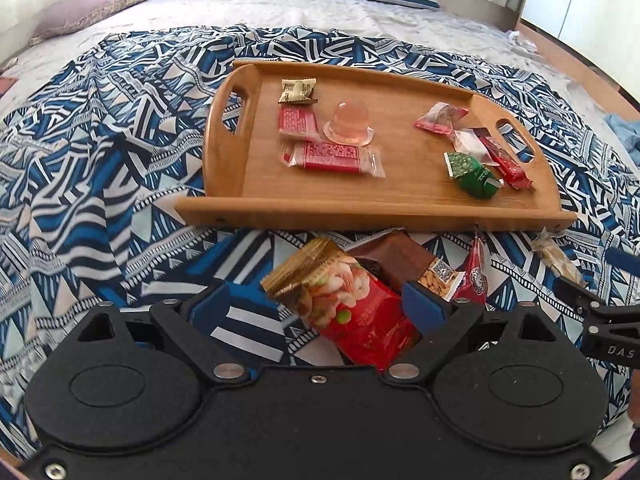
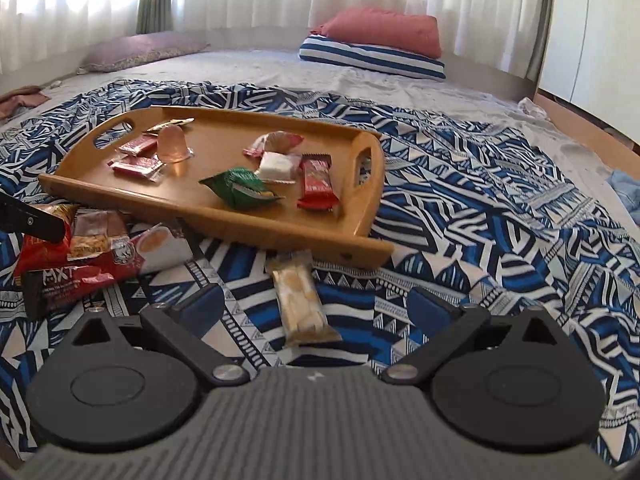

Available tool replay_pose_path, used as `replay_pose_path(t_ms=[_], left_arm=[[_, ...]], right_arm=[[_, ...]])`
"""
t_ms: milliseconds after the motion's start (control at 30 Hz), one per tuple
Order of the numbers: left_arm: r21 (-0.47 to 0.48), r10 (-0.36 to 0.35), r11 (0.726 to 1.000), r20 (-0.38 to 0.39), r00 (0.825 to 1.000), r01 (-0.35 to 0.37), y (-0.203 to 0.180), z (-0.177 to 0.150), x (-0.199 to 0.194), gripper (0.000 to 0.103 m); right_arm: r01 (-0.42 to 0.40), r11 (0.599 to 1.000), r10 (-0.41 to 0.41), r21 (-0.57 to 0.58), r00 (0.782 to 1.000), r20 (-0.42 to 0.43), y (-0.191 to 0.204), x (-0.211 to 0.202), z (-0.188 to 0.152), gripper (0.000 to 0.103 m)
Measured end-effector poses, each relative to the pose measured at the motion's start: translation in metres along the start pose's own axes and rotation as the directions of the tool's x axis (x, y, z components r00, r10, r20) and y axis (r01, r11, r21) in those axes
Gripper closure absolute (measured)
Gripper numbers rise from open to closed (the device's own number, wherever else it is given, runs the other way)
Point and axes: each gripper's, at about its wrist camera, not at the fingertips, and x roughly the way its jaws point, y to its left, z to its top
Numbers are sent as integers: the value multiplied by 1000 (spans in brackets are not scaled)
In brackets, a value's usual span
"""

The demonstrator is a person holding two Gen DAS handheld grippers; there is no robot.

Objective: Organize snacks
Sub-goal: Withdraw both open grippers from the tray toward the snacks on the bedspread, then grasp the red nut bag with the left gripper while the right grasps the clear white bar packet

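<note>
A wooden tray (image 1: 360, 204) (image 2: 224, 220) lies on the patterned blue cloth and holds several snacks: red packets (image 1: 334, 155), a pink jelly cup (image 1: 351, 122) (image 2: 172, 145), a green packet (image 1: 472, 174) (image 2: 240, 188) and a red bar (image 2: 318, 184). My left gripper (image 1: 320, 300) is open around a red-and-gold nut packet (image 1: 352, 304) lying in front of the tray. A brown almond packet (image 1: 404, 264) and a red packet (image 1: 476, 270) lie beside it. My right gripper (image 2: 316, 308) is open around a pale cracker bar (image 2: 300, 300) on the cloth.
More loose snacks (image 2: 80, 256) lie heaped left of the cracker bar. Pillows (image 2: 376, 44) lie at the far end of the bed. The right gripper's body (image 1: 608, 320) shows at the right edge of the left wrist view. A wooden bed frame (image 2: 576, 128) runs along the right.
</note>
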Motion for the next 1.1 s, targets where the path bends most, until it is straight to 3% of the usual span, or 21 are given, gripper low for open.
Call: replay_pose_path(t_ms=[200, 333, 433, 533, 667, 800, 933, 1100], left_arm=[[8, 4, 1000, 21, 1000, -4, -7, -7, 2, 14], [23, -50, 998, 22, 998, 50, -10, -11, 1, 33], [24, -54, 998, 31, 998, 53, -12, -14, 0, 34], [18, -59, 998, 45, 997, 58, -12, -17, 0, 34], [-12, -81, 997, 54, 995, 82, -10, -21, 1, 44], [-9, -76, 997, 64, 995, 76, -13, -21, -1, 48], [-14, -83, 996, 64, 994, 85, -12, -21, -2, 52], [-10, -93, 996, 56, 994, 94, -10, -19, -6, 53]], right_arm=[[26, 997, -25, 70, 1000, -4, -5, 9, -7, 0], [62, 996, -61, 71, 998, -10, -1, 17, -12, 0], [70, 997, -71, 41, 998, 3, 5, 17, -14, 0], [60, 997, -61, 50, 998, 6, 4, 20, -17, 0], [17, 993, -19, 113, 1000, 17, -6, 23, -22, 0], [21, 995, -23, 97, 1000, 22, -4, 22, -22, 1], [-5, 994, 2, 109, 1000, 25, -6, 21, -22, 7], [-25, 996, 22, 91, 999, 38, -5, 13, -20, 26]])
